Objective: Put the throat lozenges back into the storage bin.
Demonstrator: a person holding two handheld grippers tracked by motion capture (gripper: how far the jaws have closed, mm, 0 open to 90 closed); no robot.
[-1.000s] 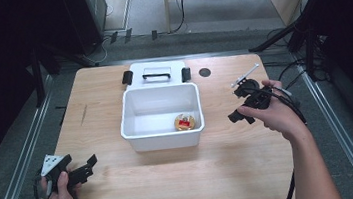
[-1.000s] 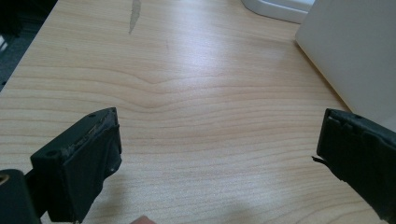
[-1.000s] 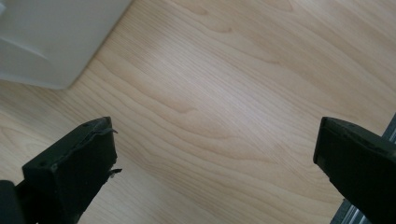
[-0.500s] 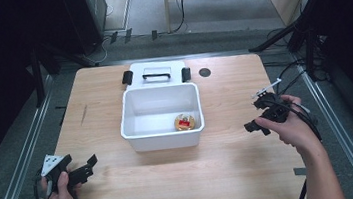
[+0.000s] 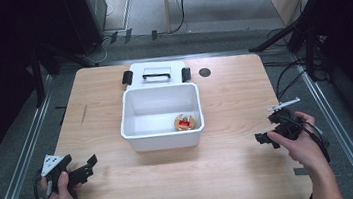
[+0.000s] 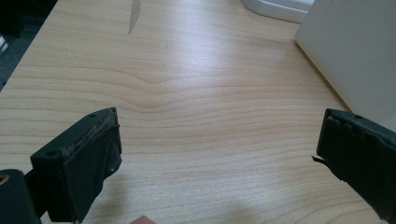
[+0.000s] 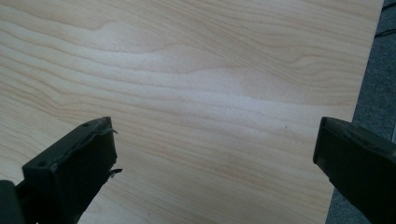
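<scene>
- Bin (image 5: 138,109): white plastic, rectangular, rounded corners, smooth glossy walls, sits mid-surface, open top.
- Inside bin, near its front right corner: small round item (image 5: 184,122), tan rim with red centre; too small to tell what it is.
- Lid (image 5: 155,74): white, flat, lies just behind bin, touching or nearly so; recessed handle on top, black latch at each end.
- Surface (image 5: 234,98): light wood-grain board, matte, wavy grain; short grey scuff at left, small dark round spot at back right.
- Left claw (image 5: 83,170): in person's left hand (image 5: 60,189) at front left of surface, well apart from bin. Jaws spread wide, nothing between them; left gripper view shows bare wood between black blocky jaws with worn, ragged pad edges, bin wall at upper right.
- Right claw (image 5: 269,131): in right hand (image 5: 297,141) near right edge of surface. Jaws wide apart, empty; right gripper view shows plain wood and surface edge with grey floor beyond.
</scene>
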